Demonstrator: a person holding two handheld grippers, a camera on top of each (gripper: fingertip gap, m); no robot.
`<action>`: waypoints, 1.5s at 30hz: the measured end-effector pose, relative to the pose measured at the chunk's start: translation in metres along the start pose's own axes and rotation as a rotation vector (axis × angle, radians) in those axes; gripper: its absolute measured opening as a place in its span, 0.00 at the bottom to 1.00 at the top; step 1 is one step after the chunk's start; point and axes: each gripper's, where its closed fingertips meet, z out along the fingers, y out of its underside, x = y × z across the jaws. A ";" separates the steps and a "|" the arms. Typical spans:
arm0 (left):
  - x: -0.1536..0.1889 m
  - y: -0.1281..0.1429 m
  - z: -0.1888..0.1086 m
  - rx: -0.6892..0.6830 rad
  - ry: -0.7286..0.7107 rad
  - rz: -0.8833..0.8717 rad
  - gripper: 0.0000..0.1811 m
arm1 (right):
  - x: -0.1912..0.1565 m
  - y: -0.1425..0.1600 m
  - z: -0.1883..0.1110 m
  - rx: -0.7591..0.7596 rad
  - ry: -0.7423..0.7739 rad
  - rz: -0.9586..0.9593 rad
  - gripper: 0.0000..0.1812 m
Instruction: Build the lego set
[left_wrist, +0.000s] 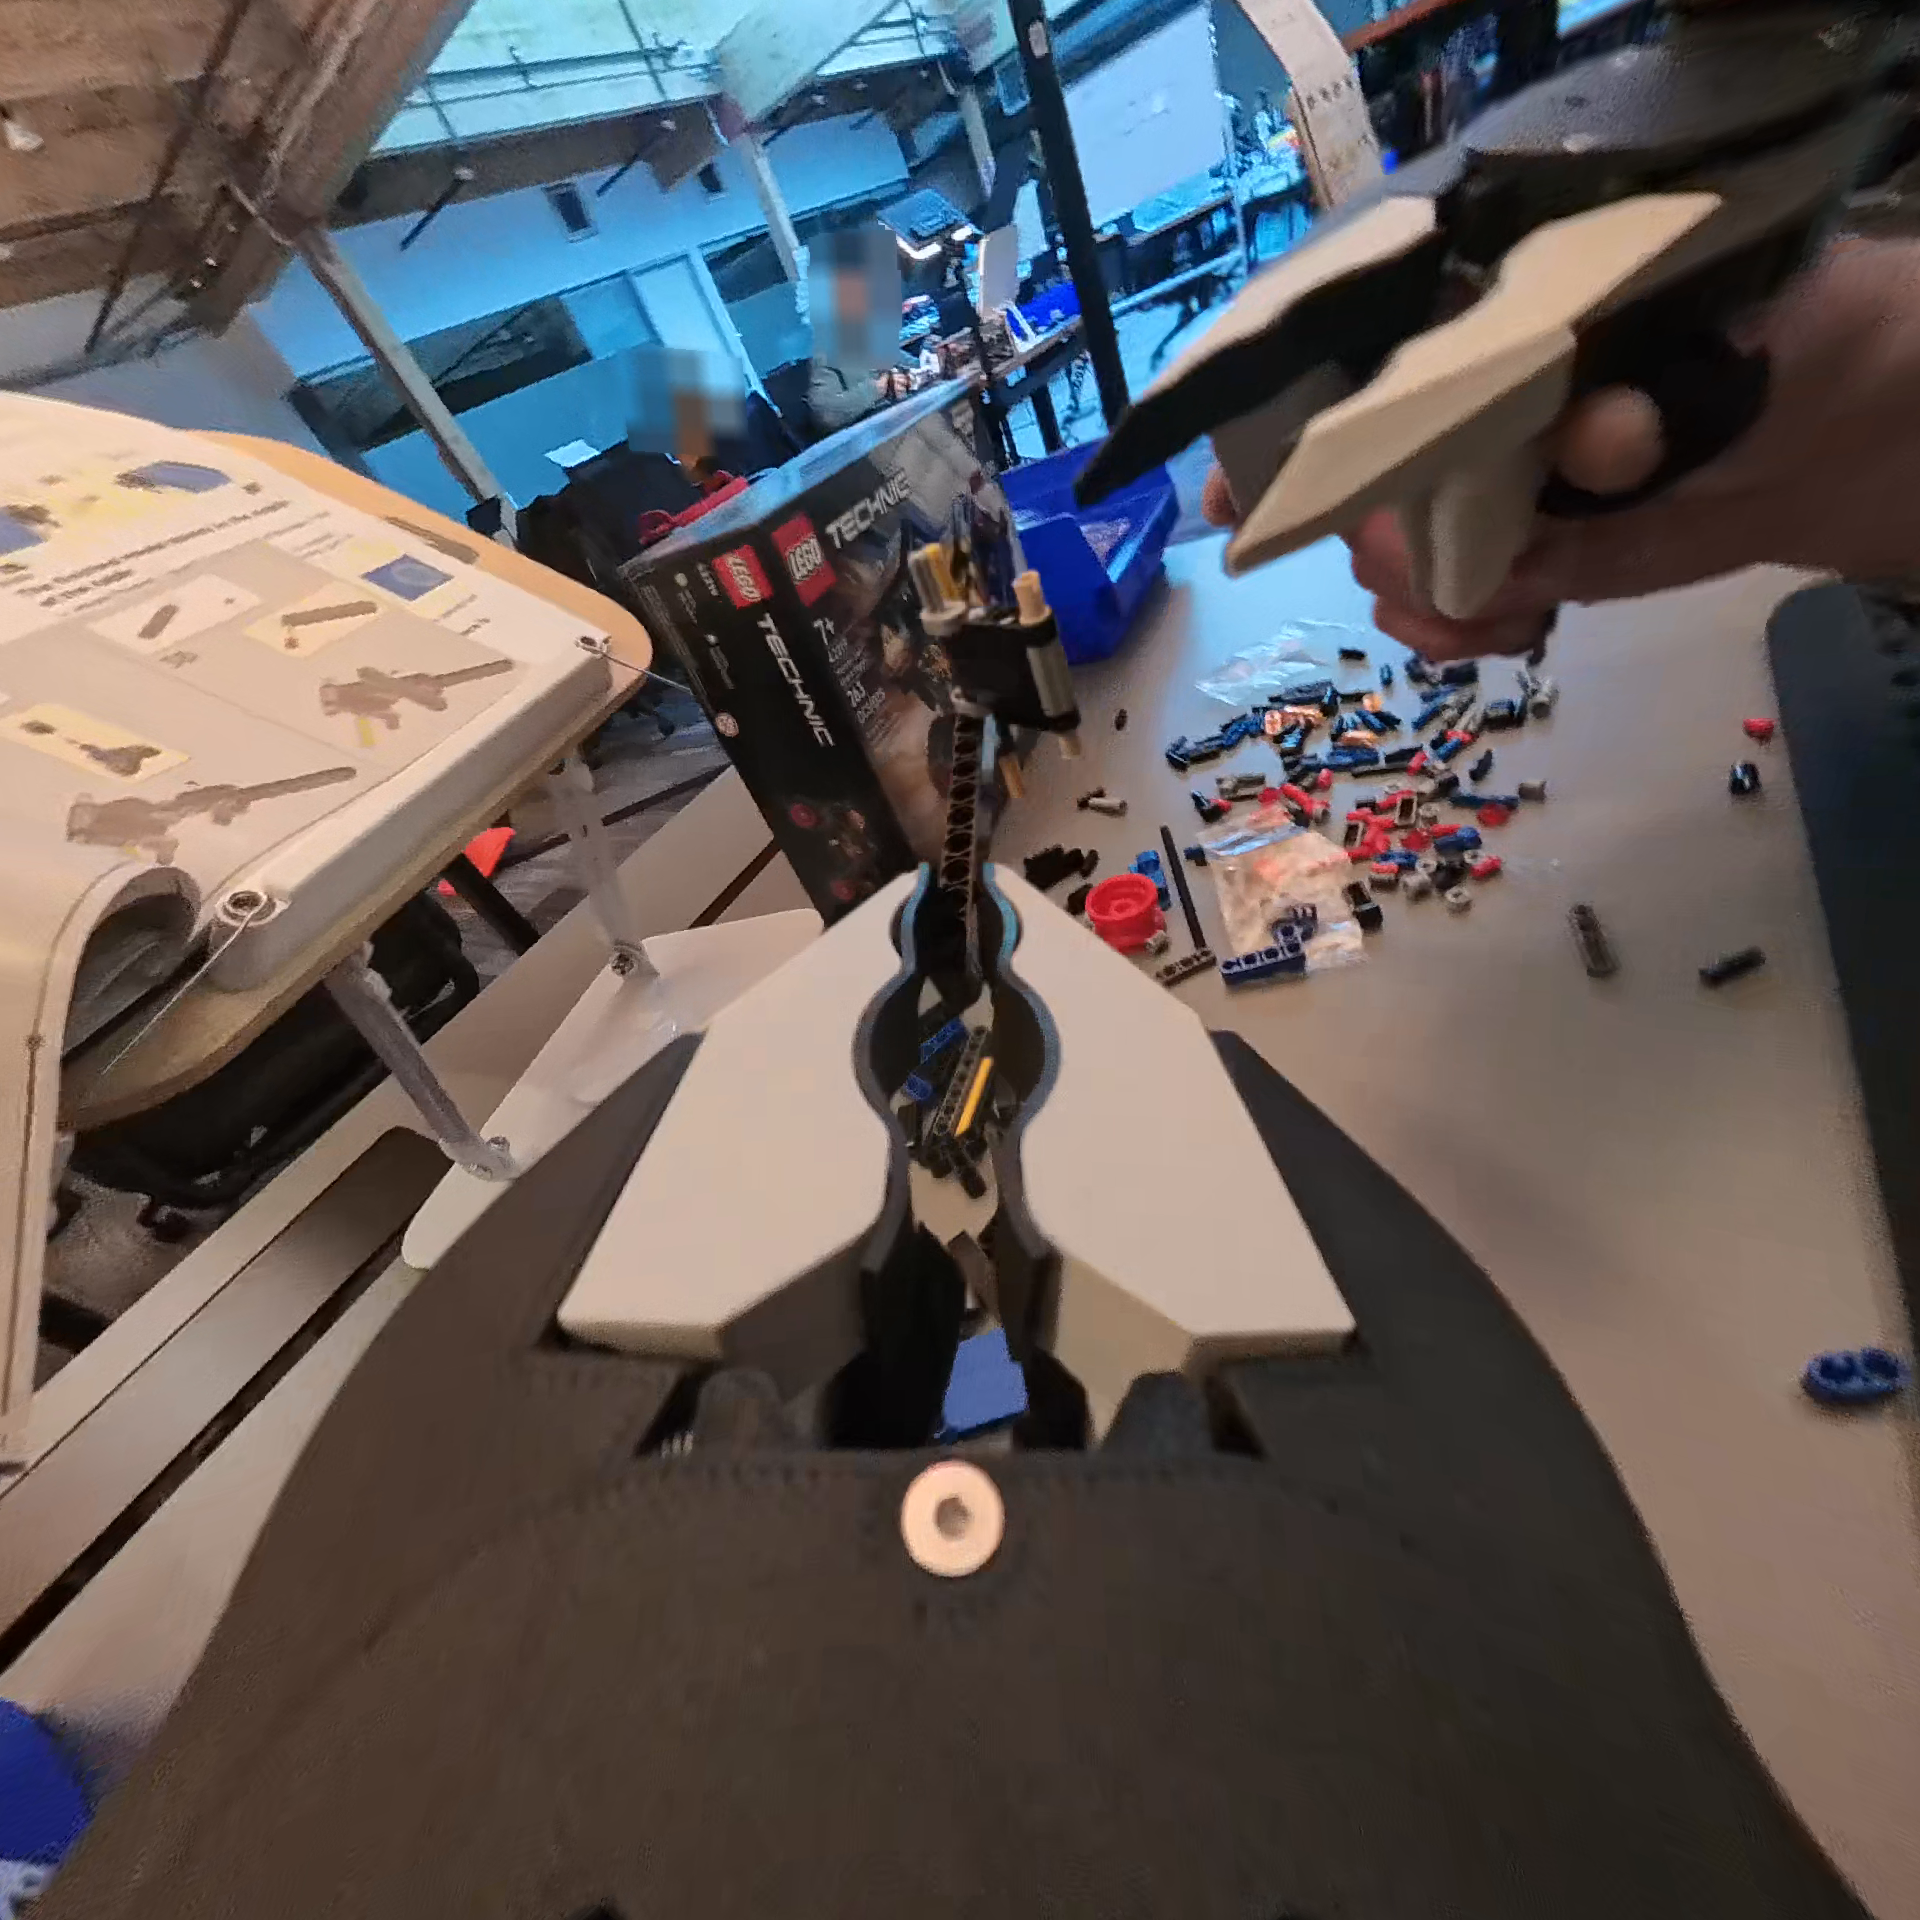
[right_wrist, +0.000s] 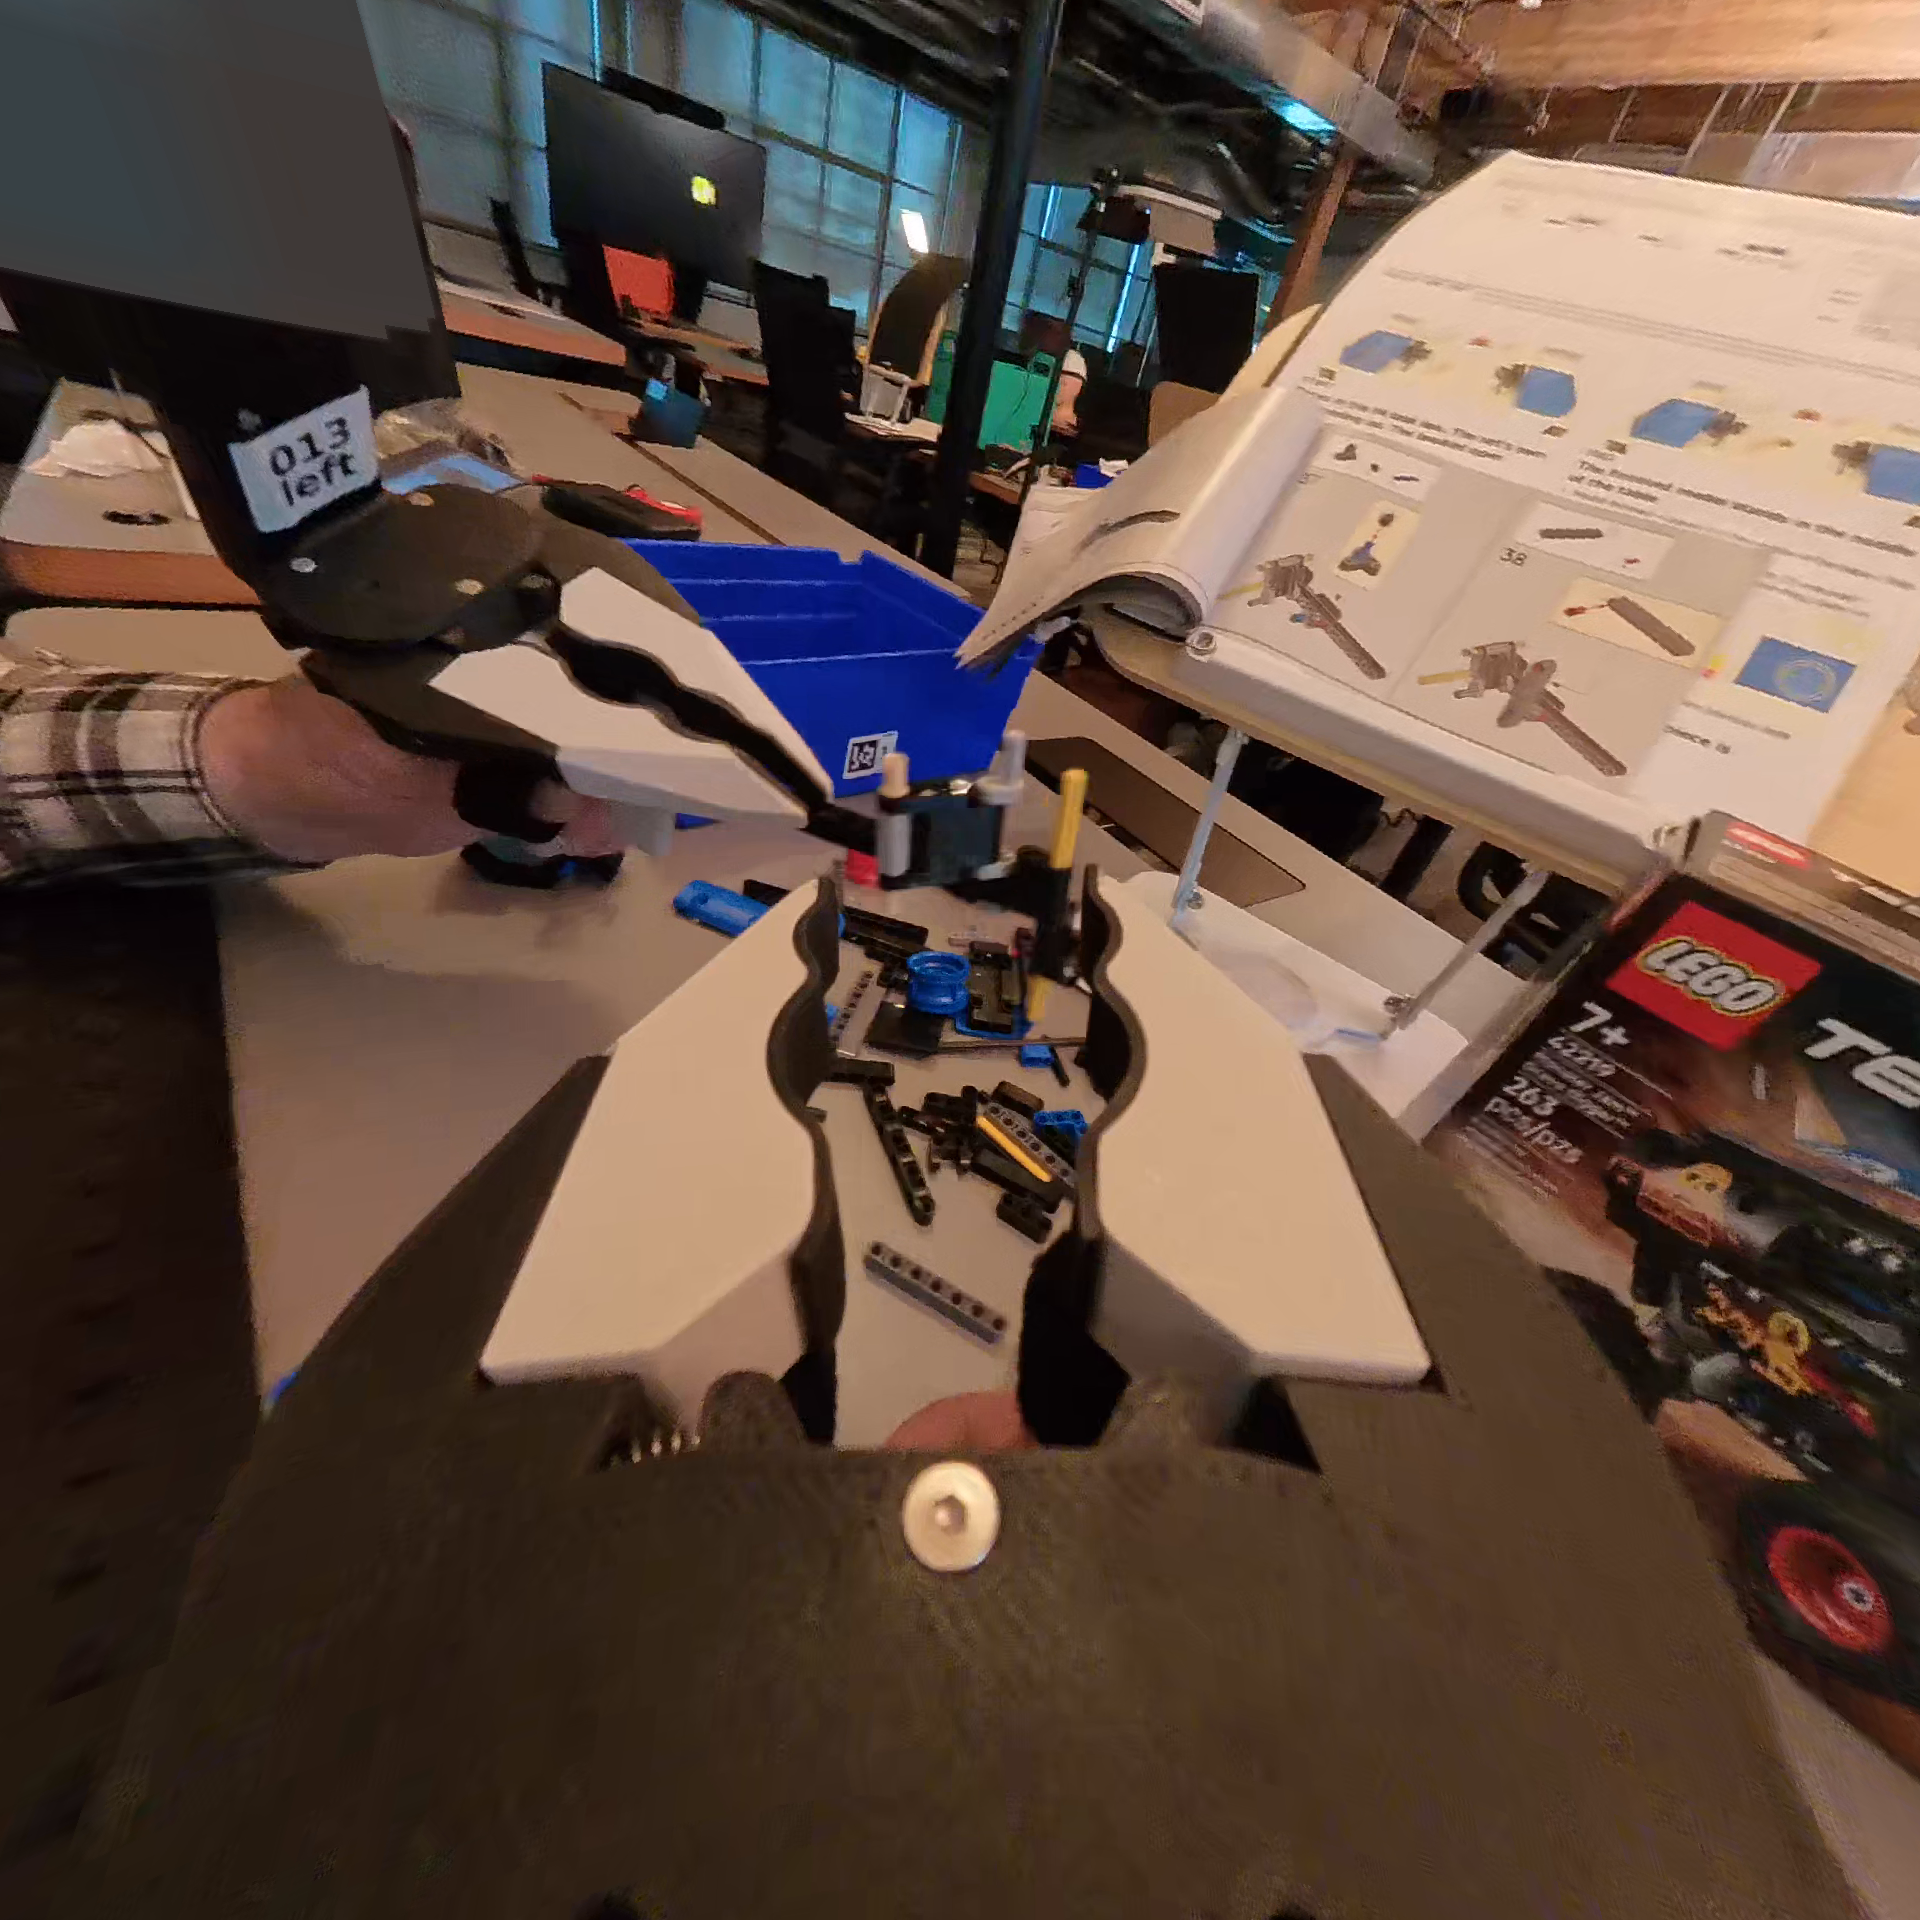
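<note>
My left gripper (left_wrist: 956, 894) is shut on the long black beam of a partly built assembly (left_wrist: 997, 644) and holds it up above the table; its head carries grey, tan and yellow pins. In the right wrist view the left gripper (right_wrist: 821, 816) comes in from the left with the assembly (right_wrist: 945, 831) at its tip. My right gripper (right_wrist: 956, 914) is open and empty. The assembly's yellow axle (right_wrist: 1065, 821) stands just past its fingertips, near the right finger. In the left wrist view the right gripper (left_wrist: 1174, 520) hangs up to the right of the assembly.
Loose black, blue and red parts (left_wrist: 1351, 790) lie on the grey table (left_wrist: 1455, 1143), also under my right gripper (right_wrist: 966, 1122), with a grey beam (right_wrist: 935, 1294). The set's box (left_wrist: 810, 707), a blue bin (right_wrist: 831, 644) and an instruction booklet on a stand (right_wrist: 1507, 582) ring the work area. The left gripper's tips are roughly 9 cm from the right gripper's.
</note>
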 end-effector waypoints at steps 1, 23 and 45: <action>-0.002 -0.001 0.000 0.000 -0.016 -0.004 0.02 | -0.004 0.000 0.001 0.001 0.004 0.017 0.25; 0.068 -0.042 0.010 -0.015 -0.054 0.269 0.15 | 0.006 0.006 0.018 0.047 0.195 0.214 0.03; 0.062 -0.046 -0.034 0.155 0.356 -0.007 0.14 | -0.098 -0.006 0.014 -0.082 -0.728 -0.041 0.04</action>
